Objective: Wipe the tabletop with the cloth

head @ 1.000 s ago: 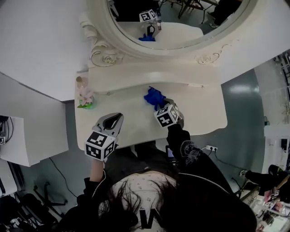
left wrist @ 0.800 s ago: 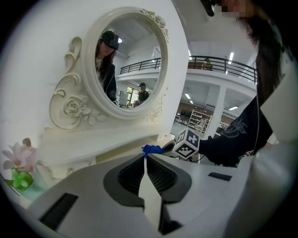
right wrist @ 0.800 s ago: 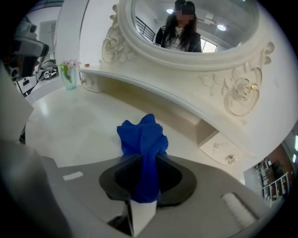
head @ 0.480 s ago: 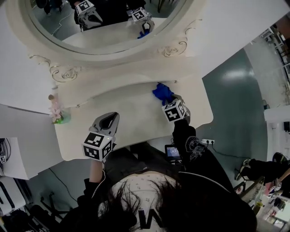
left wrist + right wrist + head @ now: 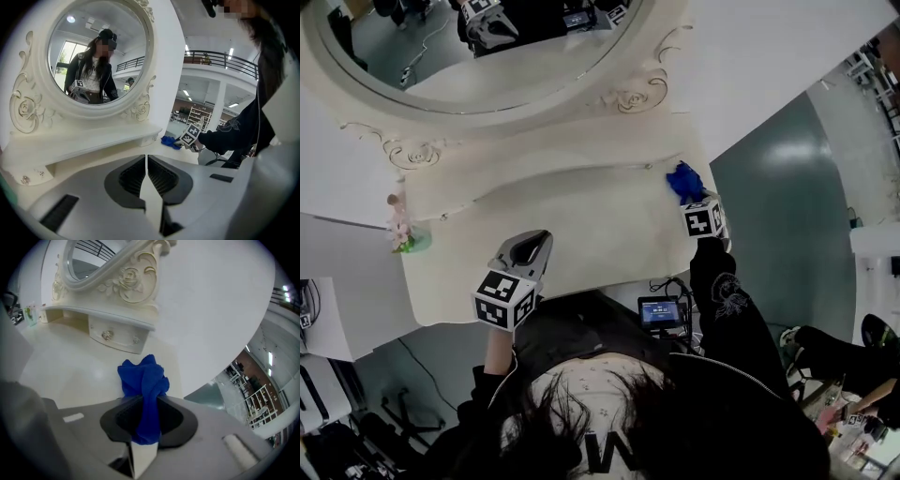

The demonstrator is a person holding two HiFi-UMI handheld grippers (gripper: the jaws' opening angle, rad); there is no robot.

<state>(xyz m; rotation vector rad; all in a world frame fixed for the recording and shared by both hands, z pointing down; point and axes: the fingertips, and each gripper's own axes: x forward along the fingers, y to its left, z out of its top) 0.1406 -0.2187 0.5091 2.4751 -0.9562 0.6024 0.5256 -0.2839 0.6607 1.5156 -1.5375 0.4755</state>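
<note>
1. Head view, tongs. The left gripper is a grey moulded shell with a marker cube. It hangs over the near left part of the tabletop, close to the front edge. The right gripper is at the far right corner, grasping the cloth. The cloth is a crumpled blue bundle just short of the right edge.
2. Head view, surroundings. The tabletop is cream and smooth with a slight sheen and a scalloped outline. A broad bare stretch lies between the two grippers. A small pink flower ornament stands at the left end, well apart from both. An oval mirror in a carved cream frame rises behind. Grey-green floor lies beyond the right edge.
3. Left gripper view. The jaws are closed together, and the ribbed black pads meet on a thin slit with nothing between them. Ahead is a raised shelf with a rounded lip under the mirror. The cloth and the right gripper show at the far right end.
4. Right gripper view. The jaws are clenched on the cloth, a soft folded fabric bunched above the pads. Its front lobes appear to rest on the tabletop. A drawer front with two small round knobs stands close behind the cloth, and a carved rose scroll sits above it. The table's edge runs just right of the cloth, and open surface extends to the left.
</note>
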